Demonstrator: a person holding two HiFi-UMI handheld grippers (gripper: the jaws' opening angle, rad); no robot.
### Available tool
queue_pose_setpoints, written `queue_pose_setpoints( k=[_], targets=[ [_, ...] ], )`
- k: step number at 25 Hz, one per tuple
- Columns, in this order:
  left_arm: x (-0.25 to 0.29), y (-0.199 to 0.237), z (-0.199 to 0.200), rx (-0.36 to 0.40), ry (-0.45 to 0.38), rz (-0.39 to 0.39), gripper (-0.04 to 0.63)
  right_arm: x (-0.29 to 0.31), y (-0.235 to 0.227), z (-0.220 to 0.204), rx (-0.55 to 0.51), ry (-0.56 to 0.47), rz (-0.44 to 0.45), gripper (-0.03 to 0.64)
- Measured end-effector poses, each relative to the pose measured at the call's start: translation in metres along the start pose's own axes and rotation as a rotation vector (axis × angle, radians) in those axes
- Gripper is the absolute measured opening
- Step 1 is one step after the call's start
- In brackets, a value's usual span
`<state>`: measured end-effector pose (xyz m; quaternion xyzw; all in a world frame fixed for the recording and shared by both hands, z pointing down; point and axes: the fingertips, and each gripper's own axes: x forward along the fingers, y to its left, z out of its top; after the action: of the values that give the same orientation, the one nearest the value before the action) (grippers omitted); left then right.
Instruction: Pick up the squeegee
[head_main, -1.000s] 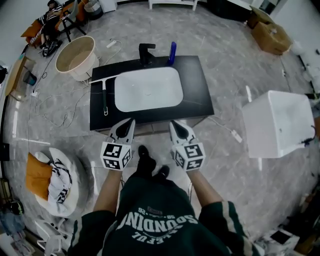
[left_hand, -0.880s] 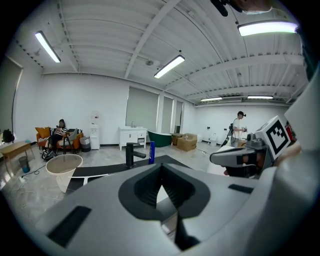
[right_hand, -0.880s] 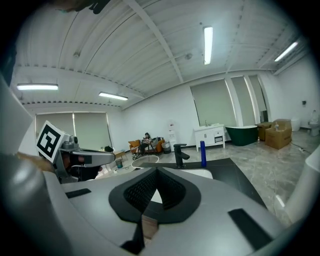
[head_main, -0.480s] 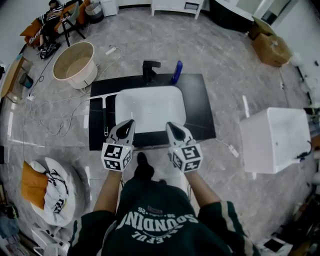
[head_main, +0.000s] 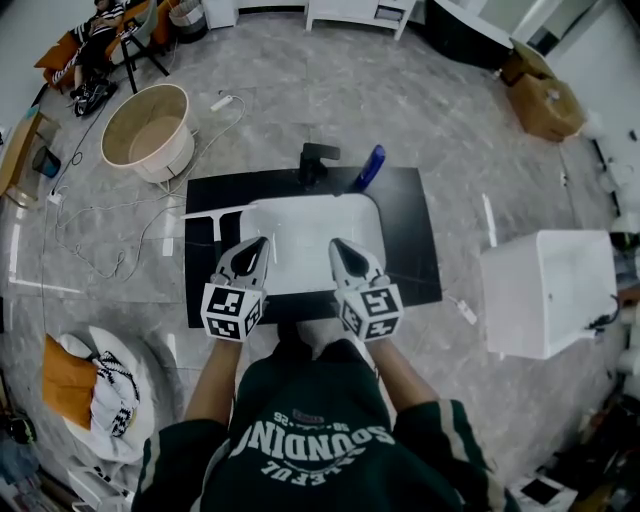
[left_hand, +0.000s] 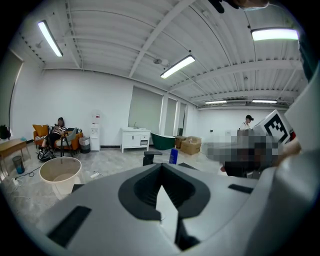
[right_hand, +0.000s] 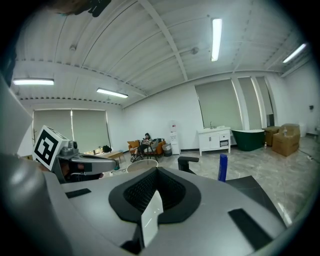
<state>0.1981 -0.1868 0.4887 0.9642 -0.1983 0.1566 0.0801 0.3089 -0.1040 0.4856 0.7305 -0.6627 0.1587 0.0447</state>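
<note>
Lying flat, squeegee (head_main: 216, 213) sits just left of left tool (head_main: 261, 242).

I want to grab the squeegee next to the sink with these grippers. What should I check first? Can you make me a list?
1. Squeegee in sight: ok. It lies on the black counter, left of the white sink.
2. Nothing on top of the squeegee: ok.
3. Left gripper jaws open to grab: not ok. They are together and empty.
4. Right gripper jaws free: ok. They are together and empty.
5. Left gripper lined up with the handle: not ok. Its tips sit to the right of the handle, by the sink's edge.
6. Handle's near end clear: cannot tell. The left gripper hides it in the head view.
</note>
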Motion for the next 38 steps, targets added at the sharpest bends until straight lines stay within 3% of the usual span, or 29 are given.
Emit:
queue_pose_setpoints(
  k=[6, 17, 22, 32, 38],
  targets=[
    [0.013, 0.004, 0.005, -0.009, 0.003, 0.021, 0.002, 0.015, -0.012, 0.004, -0.005, 0.01, 0.018, 0.0],
    [-0.002, 0.026, 0.006, -0.056, -0.021, 0.135, 0.002, 0.043, -0.001, 0.014, -0.066, 0.028, 0.131, 0.002],
    [-0.023, 0.044, 0.0, -0.082, -0.028, 0.201, 0.002, 0.057, 0.022, 0.011, -0.088, 0.054, 0.199, 0.005],
    [-0.08, 0.09, -0.025, -0.156, -0.036, 0.362, 0.002, 0.086, 0.093, -0.001, -0.106, 0.1, 0.378, 0.126],
    [-0.105, 0.103, -0.042, -0.193, -0.026, 0.422, 0.002, 0.101, 0.127, -0.017, -0.118, 0.148, 0.437, 0.13]
  ],
)
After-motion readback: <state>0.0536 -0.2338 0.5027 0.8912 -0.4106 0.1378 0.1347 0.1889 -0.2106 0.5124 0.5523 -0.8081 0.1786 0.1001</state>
